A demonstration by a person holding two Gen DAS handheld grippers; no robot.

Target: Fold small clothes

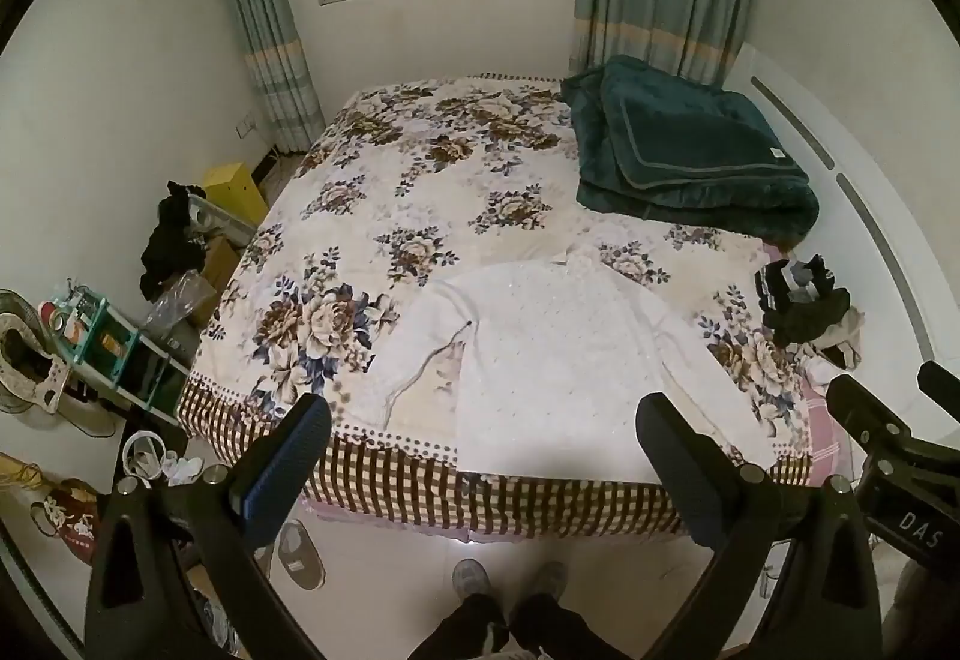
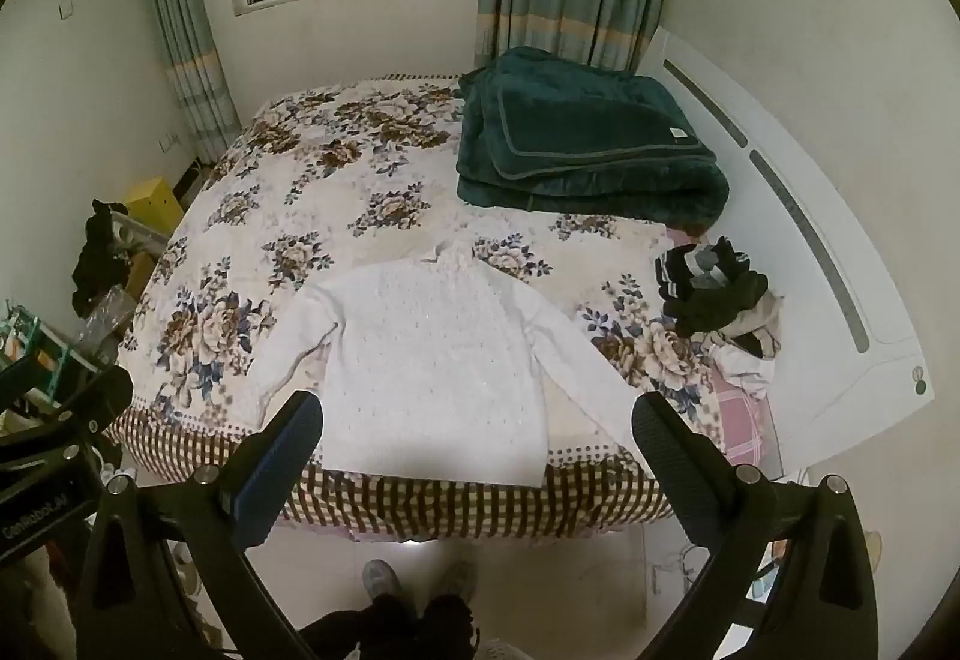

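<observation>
The white knitted sweater [image 1: 540, 348] is lying flat near the bed's [image 1: 420, 168] front edge, sleeves angling outward, hem toward the person; folding is apparently not yet begun. Both tongs are hanging wide open and empty above it: the left gripper [image 1: 483, 450] and right gripper [image 2: 477, 447] are framing its hem between their fingers. The next move is probably calling for descending onto a sleeve and pinching it. Beyond the fingertips, a folded green blanket [image 2: 576, 144] and a dark clothes pile [image 2: 714, 294] are lying to the right.

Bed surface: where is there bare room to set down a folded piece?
Free: the floral bedspread left of and beyond the white sweater, up to the green blanket. Crowded: the right edge, with the dark clothes pile.
</observation>
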